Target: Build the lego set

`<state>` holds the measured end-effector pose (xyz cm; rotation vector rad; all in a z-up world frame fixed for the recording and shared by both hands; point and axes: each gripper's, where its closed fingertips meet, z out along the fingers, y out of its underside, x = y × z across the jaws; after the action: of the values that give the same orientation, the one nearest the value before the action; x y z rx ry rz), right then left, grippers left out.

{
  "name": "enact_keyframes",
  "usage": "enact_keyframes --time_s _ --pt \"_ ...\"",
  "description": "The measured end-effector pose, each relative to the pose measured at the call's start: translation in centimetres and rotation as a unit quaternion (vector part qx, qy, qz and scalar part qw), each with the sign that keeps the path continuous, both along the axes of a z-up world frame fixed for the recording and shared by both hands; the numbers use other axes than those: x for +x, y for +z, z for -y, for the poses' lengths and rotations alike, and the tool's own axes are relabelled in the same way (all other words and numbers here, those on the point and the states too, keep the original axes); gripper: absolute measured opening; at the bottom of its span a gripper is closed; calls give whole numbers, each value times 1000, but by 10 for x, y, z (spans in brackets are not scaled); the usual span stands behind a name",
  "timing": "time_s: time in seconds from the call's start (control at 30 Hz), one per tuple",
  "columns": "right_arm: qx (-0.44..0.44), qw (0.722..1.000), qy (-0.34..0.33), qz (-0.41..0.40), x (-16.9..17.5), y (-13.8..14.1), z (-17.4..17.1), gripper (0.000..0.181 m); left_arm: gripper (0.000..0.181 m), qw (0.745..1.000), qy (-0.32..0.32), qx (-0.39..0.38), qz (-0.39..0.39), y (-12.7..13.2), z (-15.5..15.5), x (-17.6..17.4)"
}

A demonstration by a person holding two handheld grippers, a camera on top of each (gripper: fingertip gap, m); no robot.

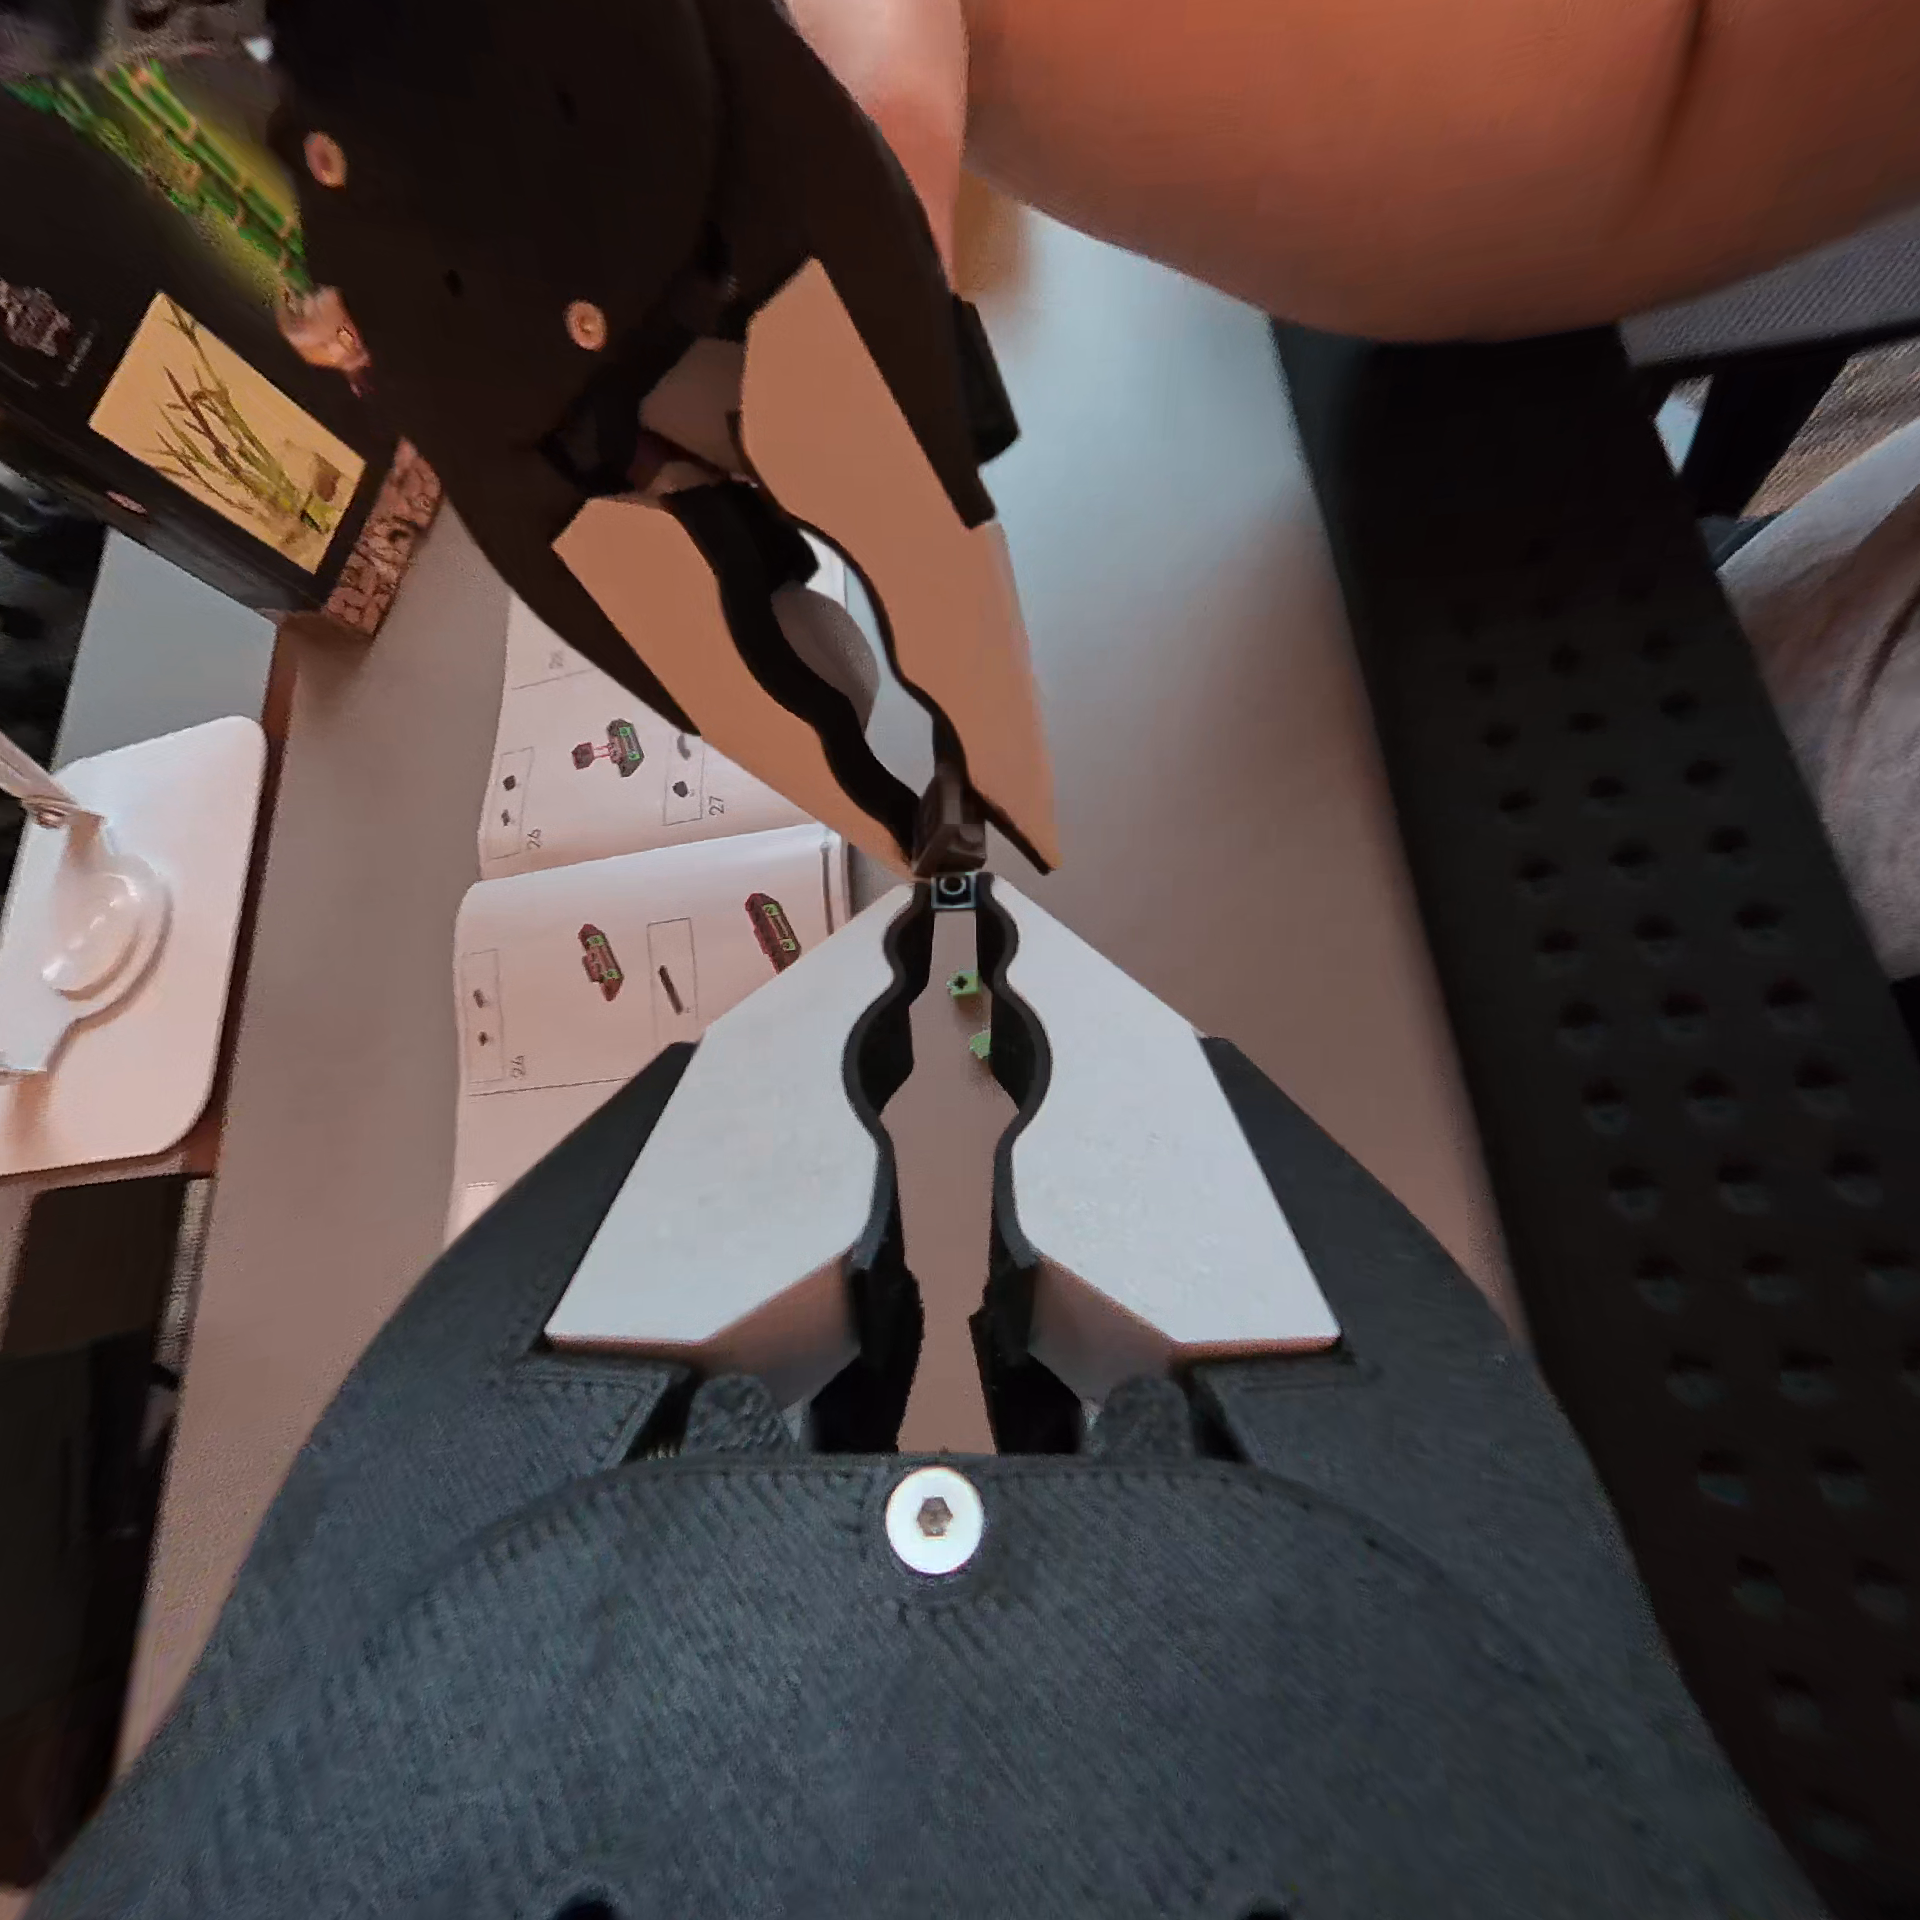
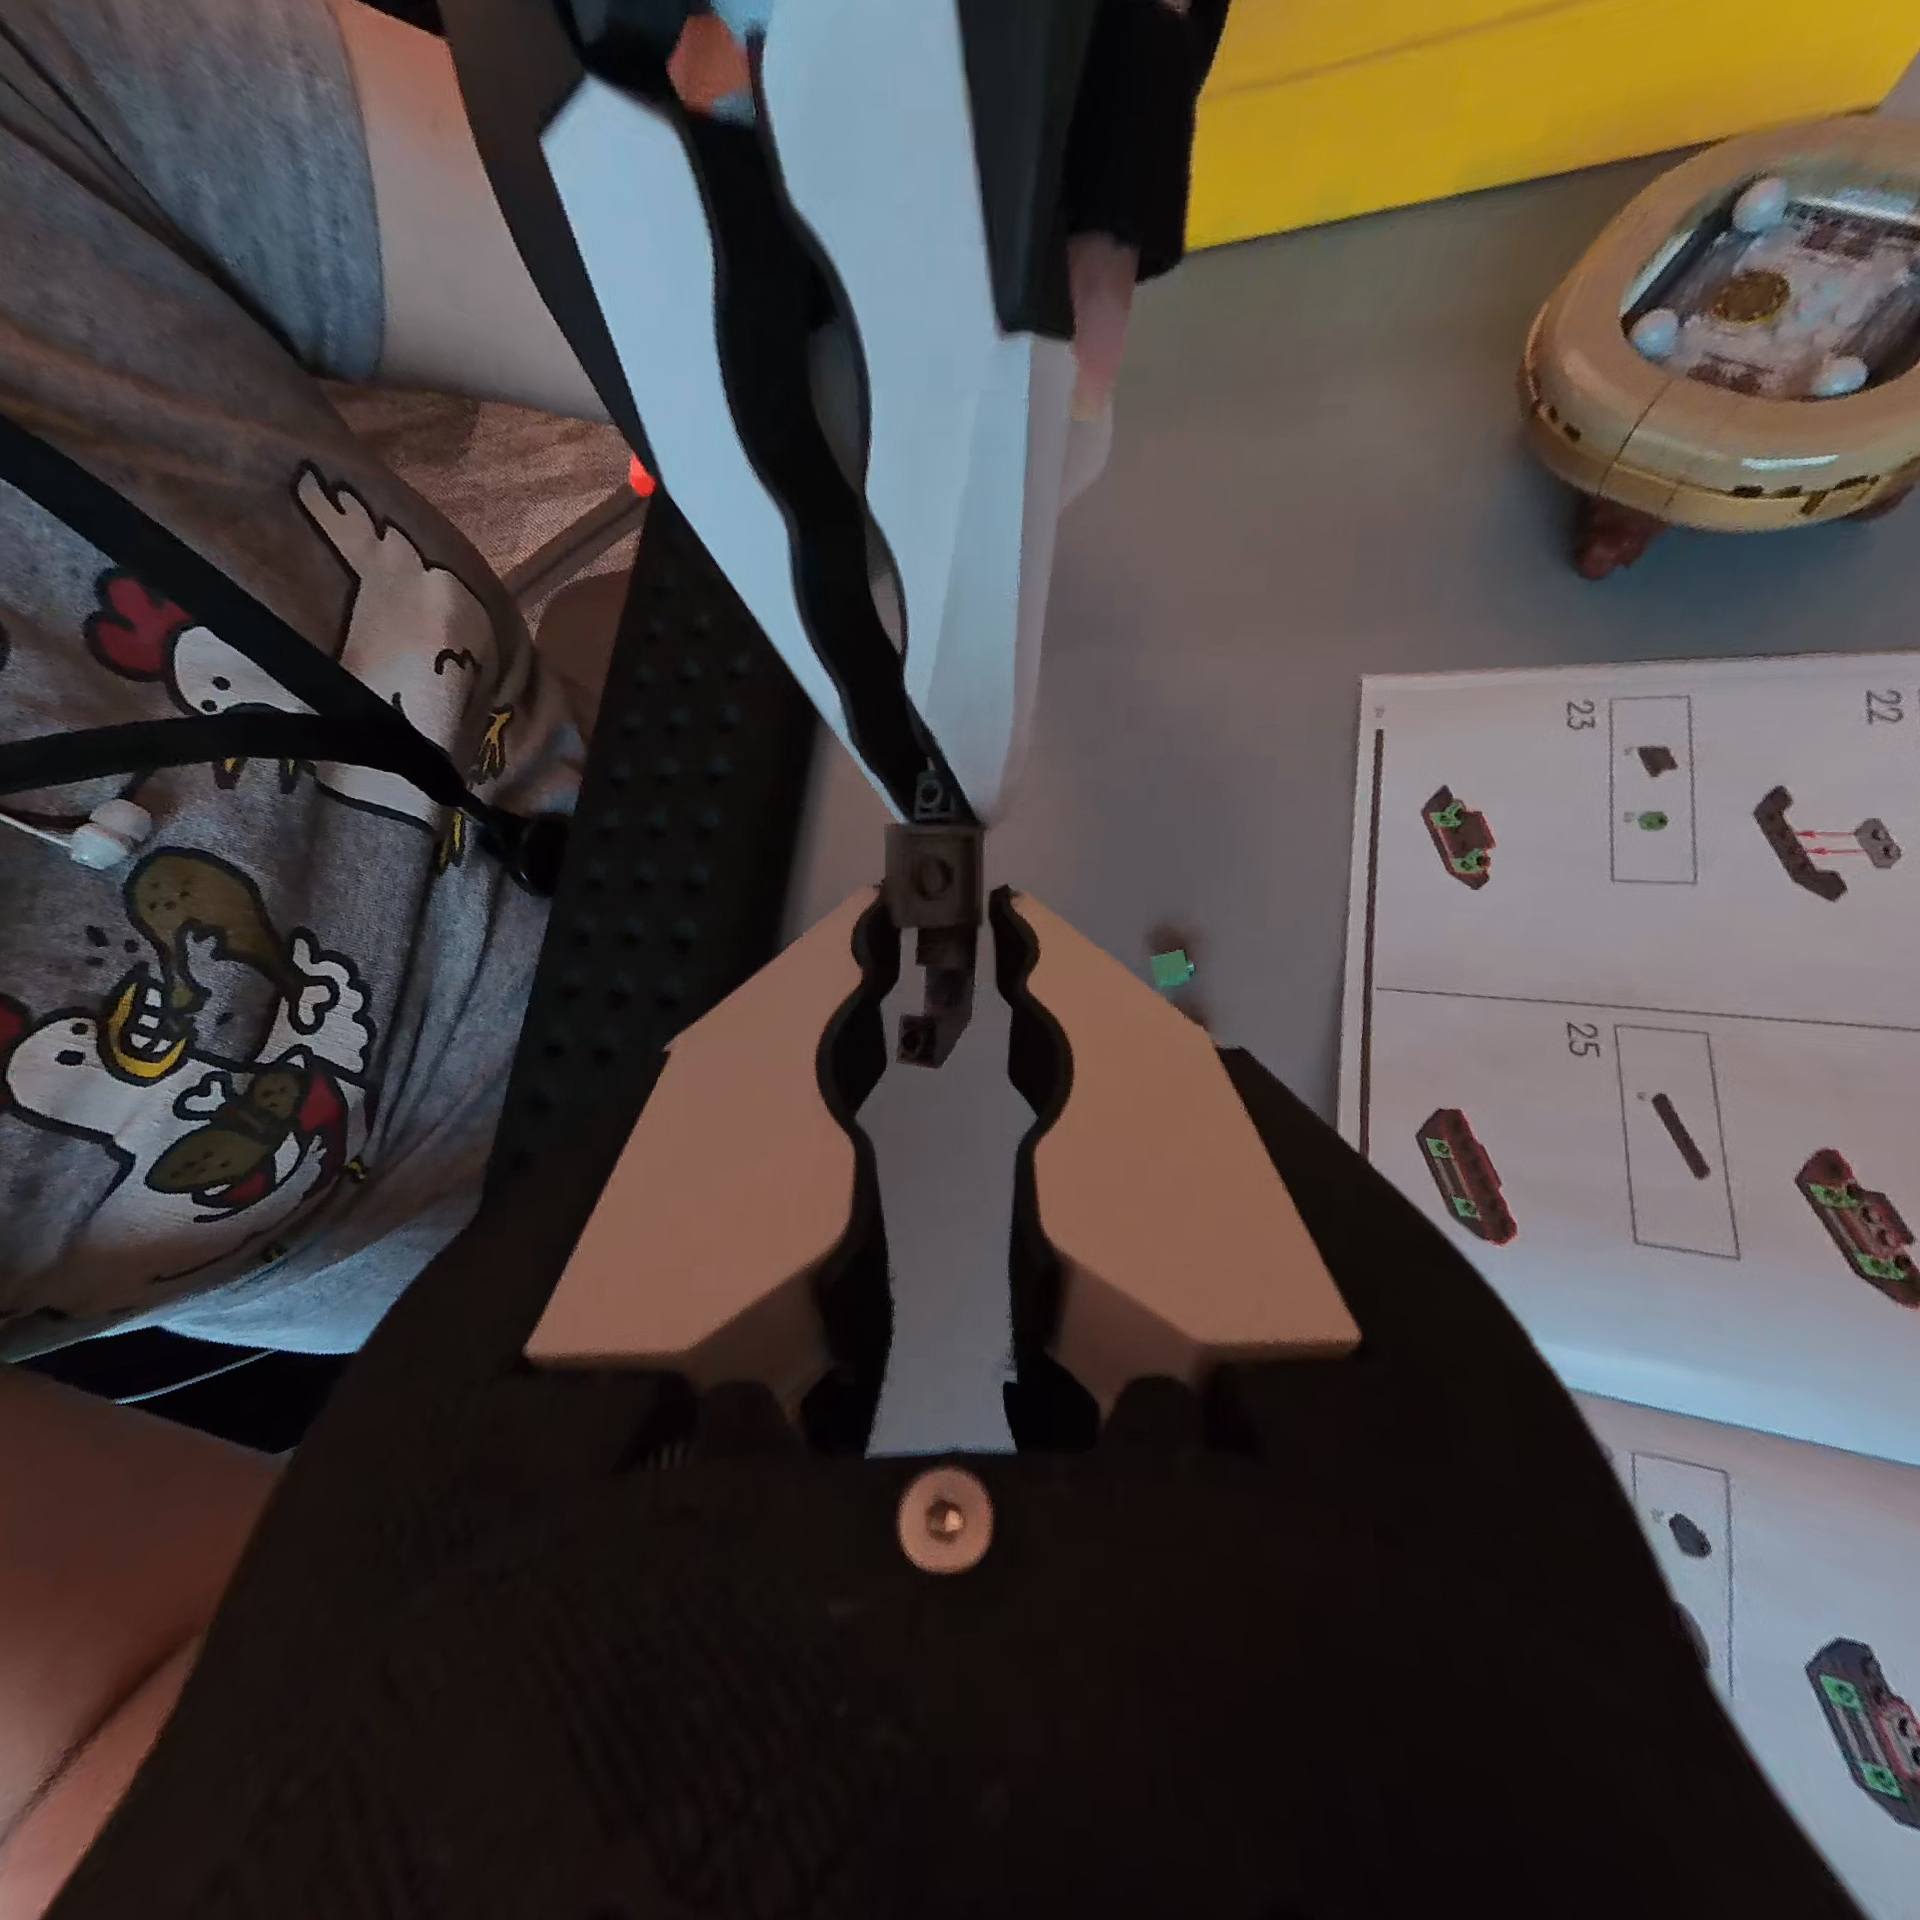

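My left gripper [image 1: 954, 902] is shut on a small black one-stud brick [image 1: 954, 891], held above the table. My right gripper [image 2: 940, 906] is shut on a dark brown bracket-shaped lego assembly [image 2: 935, 878], whose lower part [image 2: 933, 1003] hangs between my fingers. The two grippers meet tip to tip: the small brick [image 2: 932, 795] sits right against the end of the brown assembly [image 1: 951, 821]. Whether the two pieces are joined is hidden by the fingertips. Two small green pieces [image 1: 966, 982] lie on the table below; one shows in the right wrist view [image 2: 1172, 968].
The open instruction booklet [image 2: 1631, 987] [image 1: 644, 935] lies on the grey table. A beige oval model [image 2: 1725, 353] and a yellow box [image 2: 1507, 104] stand at the back. The set's box [image 1: 229, 457], a white tray [image 1: 125, 935] and a black perforated chair [image 1: 1558, 935] are close by. My left and right fingertips are right by each other. The beige oval model [image 2: 1725, 353] lies around 20 cm away from my right fingertips.
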<state>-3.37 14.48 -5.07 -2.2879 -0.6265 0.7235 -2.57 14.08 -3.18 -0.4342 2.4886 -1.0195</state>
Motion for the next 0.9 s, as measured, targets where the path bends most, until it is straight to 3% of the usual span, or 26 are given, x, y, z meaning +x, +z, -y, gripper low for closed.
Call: enact_keyframes --time_s 0.5,0.9 --pt "14 1000 -20 -11 8 4 -5 16 6 1000 6 -17 -3 2 -4 3" --pt "75 997 -23 25 12 16 -11 12 6 999 20 -29 0 8 -10 7"
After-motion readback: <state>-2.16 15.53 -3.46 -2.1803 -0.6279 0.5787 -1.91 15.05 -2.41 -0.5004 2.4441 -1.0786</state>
